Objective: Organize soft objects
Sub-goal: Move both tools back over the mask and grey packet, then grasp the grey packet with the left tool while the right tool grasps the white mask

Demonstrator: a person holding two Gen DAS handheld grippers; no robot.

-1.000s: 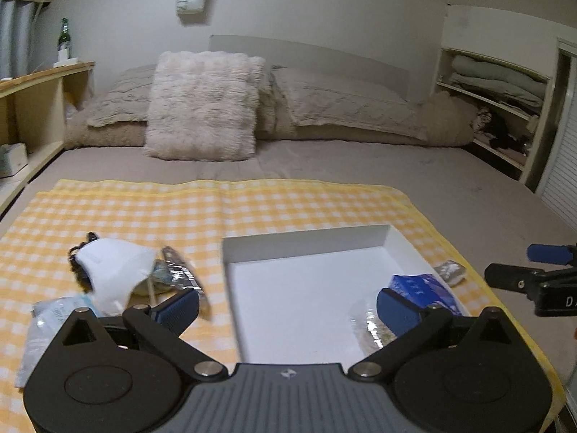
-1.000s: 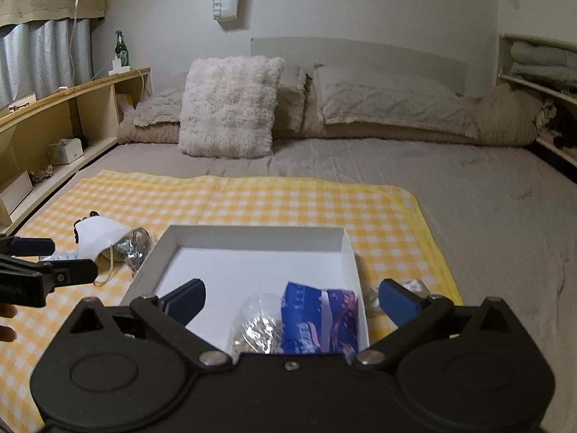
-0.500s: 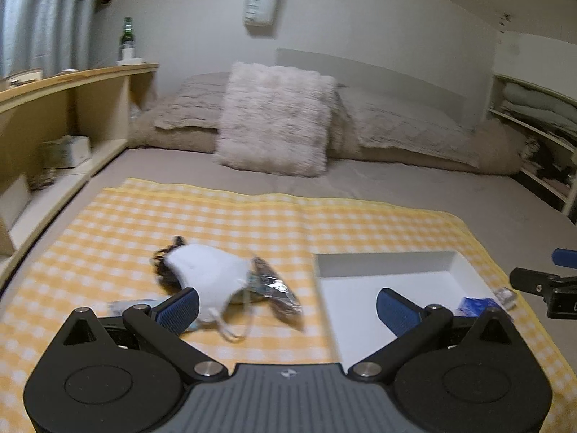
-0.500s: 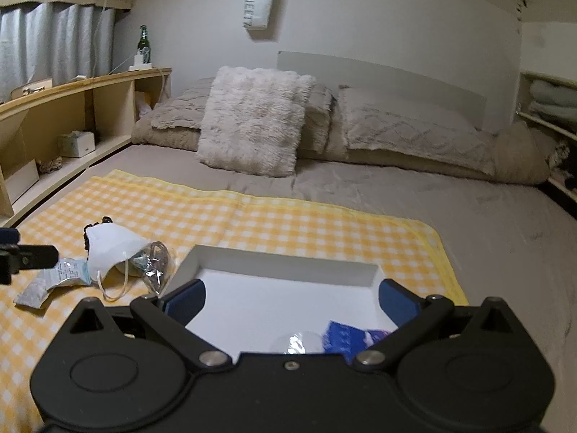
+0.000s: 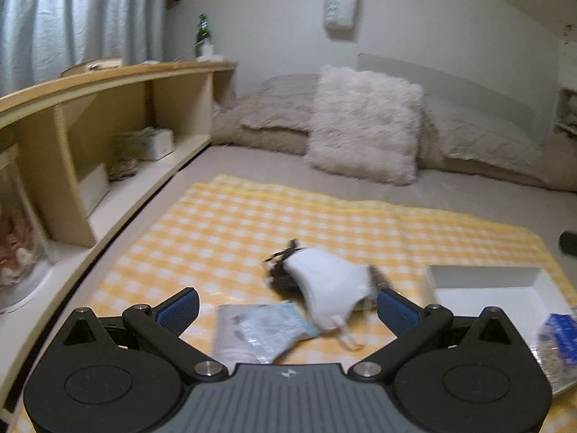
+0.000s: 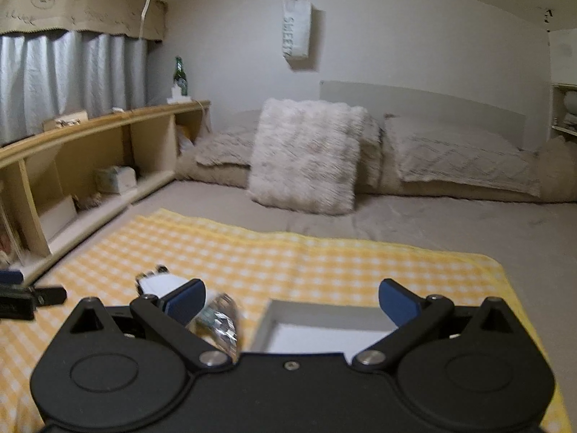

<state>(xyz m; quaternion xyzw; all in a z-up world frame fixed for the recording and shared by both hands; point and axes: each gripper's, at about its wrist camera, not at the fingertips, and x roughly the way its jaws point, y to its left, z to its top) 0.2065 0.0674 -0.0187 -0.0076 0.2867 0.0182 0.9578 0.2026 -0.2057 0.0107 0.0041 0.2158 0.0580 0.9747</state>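
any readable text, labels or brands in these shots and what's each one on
"SWEET", running top to bottom on the white hanging bag on the wall; its last letters are unclear.
Flat plastic packet: print too blurred to read.
Blue packet in the white tray: blurred.
Green bottle label: too small.
Pelmet doodles: illegible.

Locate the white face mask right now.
In the left wrist view, the white mask lies on the yellow checked cloth, left of the white tray, overlapping a clear packet.
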